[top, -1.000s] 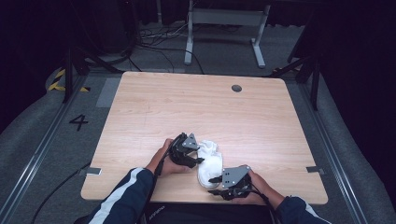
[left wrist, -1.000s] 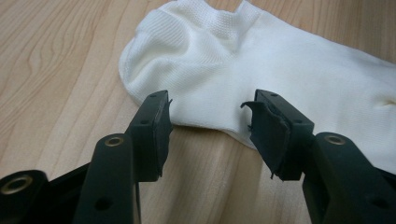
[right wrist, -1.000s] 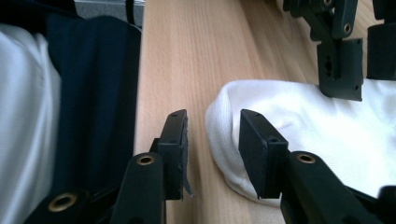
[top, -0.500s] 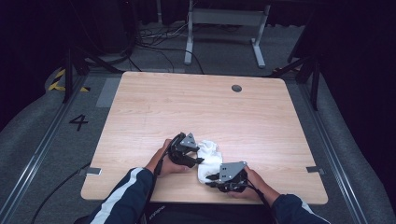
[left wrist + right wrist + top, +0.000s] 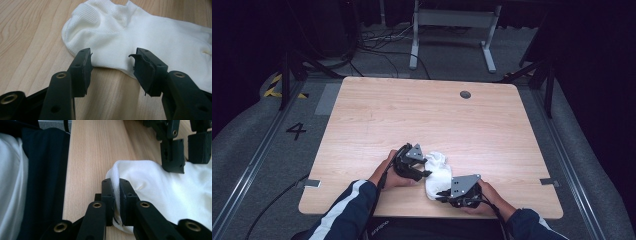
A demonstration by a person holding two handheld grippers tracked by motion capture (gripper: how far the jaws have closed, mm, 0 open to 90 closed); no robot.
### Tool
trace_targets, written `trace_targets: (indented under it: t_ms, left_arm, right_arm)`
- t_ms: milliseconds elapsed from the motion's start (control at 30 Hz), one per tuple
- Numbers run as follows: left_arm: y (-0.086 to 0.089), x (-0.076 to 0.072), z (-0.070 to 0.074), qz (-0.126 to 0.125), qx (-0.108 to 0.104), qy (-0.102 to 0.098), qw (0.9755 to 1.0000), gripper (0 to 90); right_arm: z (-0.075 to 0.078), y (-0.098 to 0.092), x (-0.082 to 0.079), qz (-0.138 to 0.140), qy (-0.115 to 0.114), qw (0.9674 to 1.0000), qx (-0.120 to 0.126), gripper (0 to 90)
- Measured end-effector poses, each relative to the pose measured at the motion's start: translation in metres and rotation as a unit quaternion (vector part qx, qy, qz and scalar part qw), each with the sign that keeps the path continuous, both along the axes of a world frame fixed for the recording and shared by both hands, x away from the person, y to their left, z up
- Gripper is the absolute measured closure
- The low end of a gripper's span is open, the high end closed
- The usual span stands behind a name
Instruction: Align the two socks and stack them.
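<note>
Right gripper: fingers have just been closing and now pinch a fold at the edge of the white sock, cloth bunched between the two pads with almost no gap left. Left gripper: fingers stand about half open, one on each side of the sock's near hem; the pads do not press on the cloth, bare wood shows between them, and they hold nothing. In the left gripper view the sock lies flat on the surface just past the fingertips, its rounded end toward 11 o'clock and the rest running off toward 3 o'clock. In the high view the sock sits near the front edge of the wooden surface, at about 6 o'clock from its middle, between the two grippers: left gripper at the sock's 9 o'clock, right gripper at its 5 o'clock. A hand holds each gripper, dark sleeves with a white stripe coming in from 6 o'clock. A small round dark hole lies in the surface toward 1 o'clock, well apart from the sock.
</note>
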State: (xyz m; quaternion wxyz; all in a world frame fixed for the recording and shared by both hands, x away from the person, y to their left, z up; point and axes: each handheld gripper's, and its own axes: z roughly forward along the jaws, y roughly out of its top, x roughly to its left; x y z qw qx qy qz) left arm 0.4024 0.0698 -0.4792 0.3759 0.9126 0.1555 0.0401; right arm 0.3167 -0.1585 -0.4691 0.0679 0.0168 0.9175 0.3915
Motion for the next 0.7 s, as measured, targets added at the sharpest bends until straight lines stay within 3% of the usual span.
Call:
trace_targets:
  t_ms: [233, 400, 700]
  left_arm:
    - [-0.006, -0.005, 0.000, -0.005, 0.002, -0.003, 1.0000, 47.7]
    - [-0.010, -0.008, -0.001, -0.008, -0.002, -0.004, 1.0000, 47.8]
    - [-0.012, -0.012, -0.001, -0.017, -0.002, -0.005, 0.9998, 47.7]
  right_arm:
    - [0.012, -0.009, -0.004, -0.006, -0.004, 0.9998, 0.017, 84.1]
    - [0.015, -0.010, -0.008, -0.013, -0.006, 0.9998, 0.010, 84.1]
    - [0.023, -0.012, -0.013, -0.022, -0.011, 0.9995, 0.018, 84.1]
